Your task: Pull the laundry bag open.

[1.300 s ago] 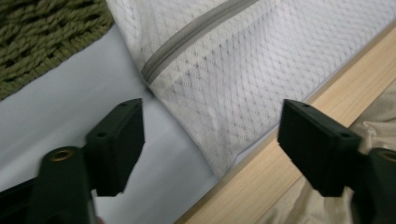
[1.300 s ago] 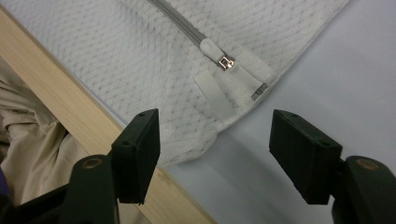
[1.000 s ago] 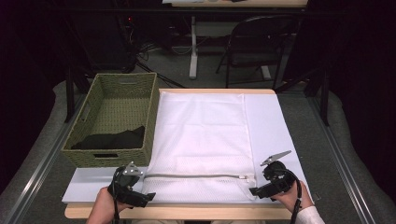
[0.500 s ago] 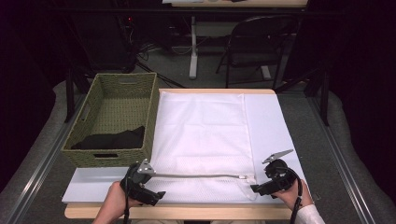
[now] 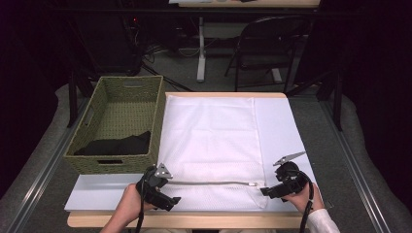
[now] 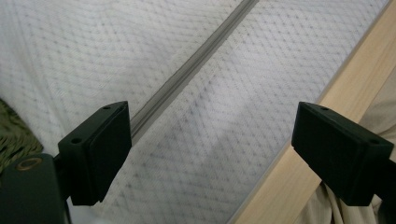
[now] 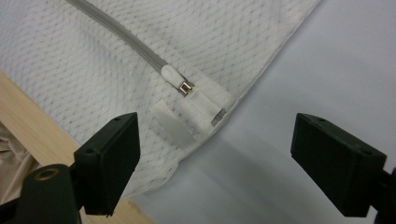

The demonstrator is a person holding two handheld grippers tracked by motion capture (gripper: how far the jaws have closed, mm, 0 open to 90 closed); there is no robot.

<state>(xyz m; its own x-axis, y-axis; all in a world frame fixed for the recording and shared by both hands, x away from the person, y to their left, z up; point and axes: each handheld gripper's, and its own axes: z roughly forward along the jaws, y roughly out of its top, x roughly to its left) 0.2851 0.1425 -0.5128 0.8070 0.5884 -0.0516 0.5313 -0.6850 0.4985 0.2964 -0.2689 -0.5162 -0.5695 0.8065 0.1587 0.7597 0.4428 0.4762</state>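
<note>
Sitting at the far left of the table, a green woven basket [image 5: 119, 124] holds a black cloth [image 5: 116, 144] in its near end. Just beside it to the right, a white mesh laundry bag [image 5: 211, 136] lies flat on a pale sheet [image 5: 282, 126] that covers the wooden table [image 5: 194, 221]. A grey zipper [image 5: 209, 183] runs across the bag close to its near edge.

The left gripper [image 5: 167, 198] hovers at the bag's near left corner, held in the person's left hand [image 5: 128, 204]. In the left gripper view its jaws stand wide apart and hold nothing, with the mesh and the zipper [image 6: 187, 70] below them and the table's wooden edge [image 6: 299, 140] under the right jaw.

At the bag's near right corner, the right gripper [image 5: 266, 191] rests in the right hand [image 5: 299, 196]. The right gripper view shows its jaws spread wide and empty, just short of the zipper slider [image 7: 175, 77] and a white ribbed pull tab [image 7: 170, 121] at the bag's corner.
</note>
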